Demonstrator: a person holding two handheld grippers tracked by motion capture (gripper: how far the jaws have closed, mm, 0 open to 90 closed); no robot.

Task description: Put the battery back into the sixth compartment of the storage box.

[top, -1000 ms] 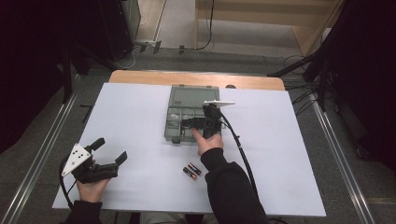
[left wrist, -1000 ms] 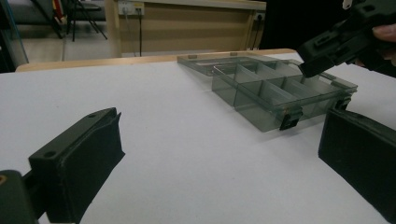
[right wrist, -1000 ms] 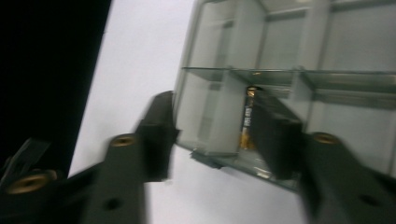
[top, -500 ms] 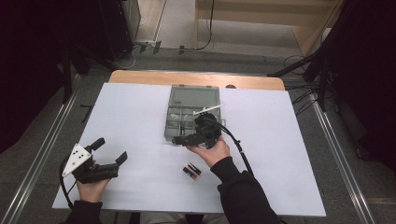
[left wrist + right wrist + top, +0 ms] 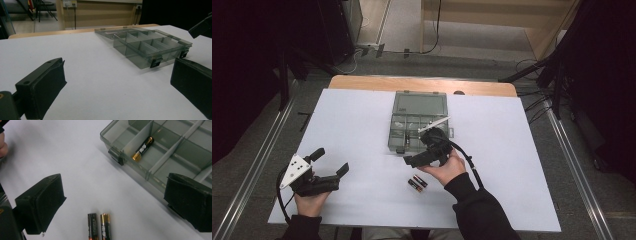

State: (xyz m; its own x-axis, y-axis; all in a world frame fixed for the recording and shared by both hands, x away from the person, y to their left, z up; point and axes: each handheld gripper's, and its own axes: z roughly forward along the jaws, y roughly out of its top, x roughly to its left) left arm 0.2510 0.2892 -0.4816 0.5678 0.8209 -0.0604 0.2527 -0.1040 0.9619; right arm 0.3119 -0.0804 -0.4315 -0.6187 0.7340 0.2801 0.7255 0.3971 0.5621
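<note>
— White desk (image 5: 362, 125), smoky clear plastic compartment box (image 5: 418, 127): where are the batteries?
— One black-and-gold battery (image 5: 143, 148) lies in a corner compartment; two black-and-gold batteries (image 5: 98, 226) wait beneath my right tongs (image 5: 112, 202), which have just been opening, empty, ready to pick. Left tongs (image 5: 117, 82) rest open, unneeded.

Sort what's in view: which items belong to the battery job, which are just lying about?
Job:
- organizer box, lid open
- battery in compartment
- two batteries on table
- right gripper, open

Lying about:
- left gripper, open, idle
- white stick on box

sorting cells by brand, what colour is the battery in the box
Black with a gold end, lying in the smoky clear box; clearest in the right gripper view.
</note>
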